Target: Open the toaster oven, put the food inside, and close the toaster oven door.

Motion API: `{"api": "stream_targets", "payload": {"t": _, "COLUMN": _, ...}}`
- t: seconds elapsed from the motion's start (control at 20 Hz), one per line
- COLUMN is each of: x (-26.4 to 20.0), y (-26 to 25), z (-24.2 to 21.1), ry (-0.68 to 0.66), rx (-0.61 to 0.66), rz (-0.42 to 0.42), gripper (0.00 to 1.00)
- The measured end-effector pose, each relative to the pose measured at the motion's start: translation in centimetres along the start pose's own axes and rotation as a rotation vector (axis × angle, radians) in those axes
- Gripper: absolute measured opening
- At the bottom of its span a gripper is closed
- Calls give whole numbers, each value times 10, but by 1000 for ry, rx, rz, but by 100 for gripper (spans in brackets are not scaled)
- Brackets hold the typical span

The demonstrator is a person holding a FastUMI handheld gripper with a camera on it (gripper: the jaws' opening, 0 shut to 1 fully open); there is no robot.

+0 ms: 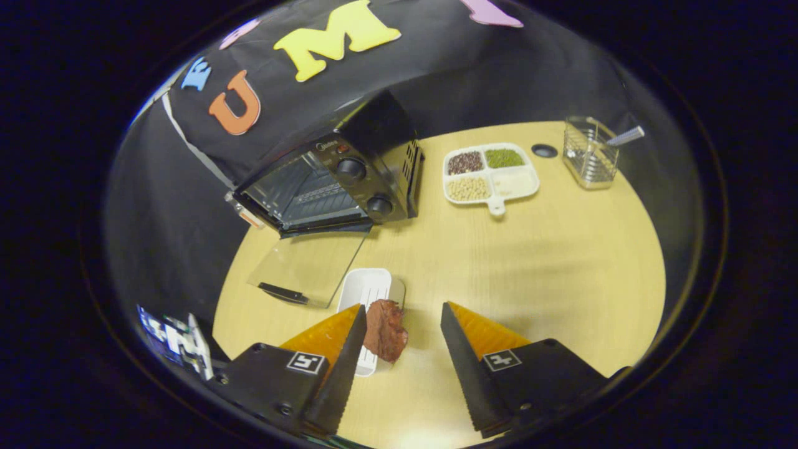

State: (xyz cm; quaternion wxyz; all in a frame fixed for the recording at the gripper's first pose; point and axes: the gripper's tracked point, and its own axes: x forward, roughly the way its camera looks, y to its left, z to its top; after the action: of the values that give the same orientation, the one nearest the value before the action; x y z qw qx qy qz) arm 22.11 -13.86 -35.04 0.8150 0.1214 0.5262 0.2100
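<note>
The toaster oven (pixel 330 181) door (pixel 308 265) already lay open; the food (pixel 384 330) was still outside, between wide, empty jaws.

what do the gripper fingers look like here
The gripper has two wedge-shaped fingers, orange on the outer faces, with black ribbed pads on the inner sides. Each is mounted on a black block that carries a small square black-and-white marker.
</note>
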Motion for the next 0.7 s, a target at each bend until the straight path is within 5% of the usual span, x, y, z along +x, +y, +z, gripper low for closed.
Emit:
{"api": "stream_targets", "payload": {"t": 0.2, "x": 1, "y": 7, "z": -16, "ry": 67, "rx": 39, "rz": 144, "gripper": 60}}
{"api": "stream_targets", "payload": {"t": 0.3, "x": -2, "y": 8, "z": -21, "ry": 66, "rx": 51, "rz": 165, "gripper": 22}}
{"api": "stream_targets", "payload": {"t": 0.5, "x": -16, "y": 16, "z": -27, "ry": 35, "rx": -3, "rz": 125, "gripper": 11}}
{"api": "stream_targets", "payload": {"t": 0.7, "x": -36, "y": 27, "z": -27, "ry": -39, "rx": -149, "rz": -21, "gripper": 11}}
